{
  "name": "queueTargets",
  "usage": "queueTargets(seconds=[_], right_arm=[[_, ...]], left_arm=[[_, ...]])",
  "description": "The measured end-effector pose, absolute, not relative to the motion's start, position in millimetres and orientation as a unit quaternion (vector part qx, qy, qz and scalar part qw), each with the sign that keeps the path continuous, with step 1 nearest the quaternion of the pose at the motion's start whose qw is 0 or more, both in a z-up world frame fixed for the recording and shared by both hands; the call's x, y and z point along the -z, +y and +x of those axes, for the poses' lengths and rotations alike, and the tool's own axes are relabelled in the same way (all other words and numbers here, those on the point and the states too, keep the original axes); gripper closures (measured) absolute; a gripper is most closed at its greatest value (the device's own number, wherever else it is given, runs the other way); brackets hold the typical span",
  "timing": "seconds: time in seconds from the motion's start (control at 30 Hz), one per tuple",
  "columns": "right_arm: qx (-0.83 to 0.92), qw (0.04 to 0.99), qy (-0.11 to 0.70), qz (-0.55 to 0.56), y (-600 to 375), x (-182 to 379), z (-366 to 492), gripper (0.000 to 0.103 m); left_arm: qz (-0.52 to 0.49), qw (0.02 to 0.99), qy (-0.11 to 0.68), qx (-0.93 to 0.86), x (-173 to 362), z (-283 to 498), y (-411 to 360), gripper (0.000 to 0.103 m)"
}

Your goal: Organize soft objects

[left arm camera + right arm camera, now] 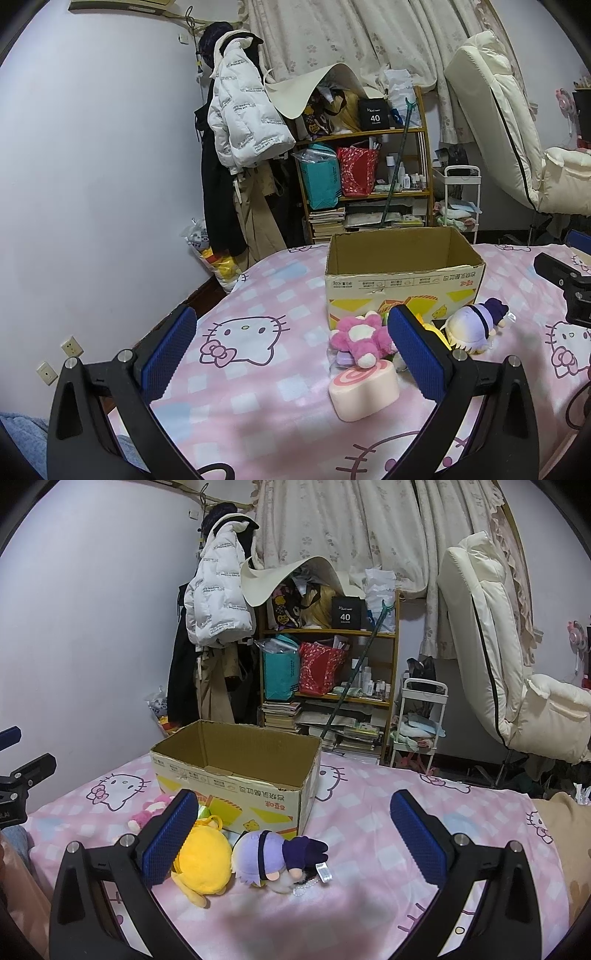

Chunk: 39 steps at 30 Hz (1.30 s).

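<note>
With both my left gripper [291, 354] and right gripper [293, 840] spread empty, I'd pinch the purple-haired doll [275, 860] mid-body, then lift it toward the cardboard box [236, 775] at twelve o'clock.

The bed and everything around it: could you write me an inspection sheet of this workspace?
Surface: bed with pink cat-print sheet.
Job's things: open cardboard box, nothing visible inside; pink plush, swirl cushion, yellow plush and purple doll lie before it.
Clutter: nothing else seen on the sheet.
Grippers: left gripper and right gripper both open, holding nothing.
Cables: nothing seen on the bed.
Surroundings: crowded shelf, hanging coats, curtain, cream chair.
</note>
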State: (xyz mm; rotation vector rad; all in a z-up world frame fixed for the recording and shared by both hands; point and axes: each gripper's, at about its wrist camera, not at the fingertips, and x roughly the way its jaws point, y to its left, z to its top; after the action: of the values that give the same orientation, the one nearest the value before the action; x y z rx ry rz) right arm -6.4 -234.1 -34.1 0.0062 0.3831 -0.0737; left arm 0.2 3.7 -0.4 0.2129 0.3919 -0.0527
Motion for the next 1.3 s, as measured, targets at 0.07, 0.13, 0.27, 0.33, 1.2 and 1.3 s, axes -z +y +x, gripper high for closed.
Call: queueTargets(seconds=[0.07,0.13,0.27,0.33,1.2,1.3], right_arm=[[0.036,0.981,0.19,0.004,-235.1,34.3,-3.5,0.0],[0.037,0.981,0.191,0.003,-235.1,34.4,-3.6,0.0],[0.036,0.981,0.191,0.003,-235.2,34.0,-3.7,0.0],[0.036,0.981,0.191,0.003,-235.5,34.7,-3.8,0.0],[0.036,0.981,0.193,0.004,-234.9,33.7,-3.2,0.0],[0.037,0.981,0.191,0.004,-235.2,34.7,-3.7,0.0]], left_arm=[[0.105,0.975,0.194,0.026,0.9,-0.2,3.6,0.001],[0.105,0.975,0.194,0.026,1.0,0.2,3.7,0.001],[0.106,0.975,0.194,0.026,0.4,-0.7,3.5,0.001],[0.105,0.975,0.195,0.026,0.3,0.0,3.7,0.001],[0.109,0.975,0.193,0.027,-0.5,-1.2,3.0,0.001],[0.11,0.975,0.193,0.026,-0.7,-1.4,3.4,0.001]])
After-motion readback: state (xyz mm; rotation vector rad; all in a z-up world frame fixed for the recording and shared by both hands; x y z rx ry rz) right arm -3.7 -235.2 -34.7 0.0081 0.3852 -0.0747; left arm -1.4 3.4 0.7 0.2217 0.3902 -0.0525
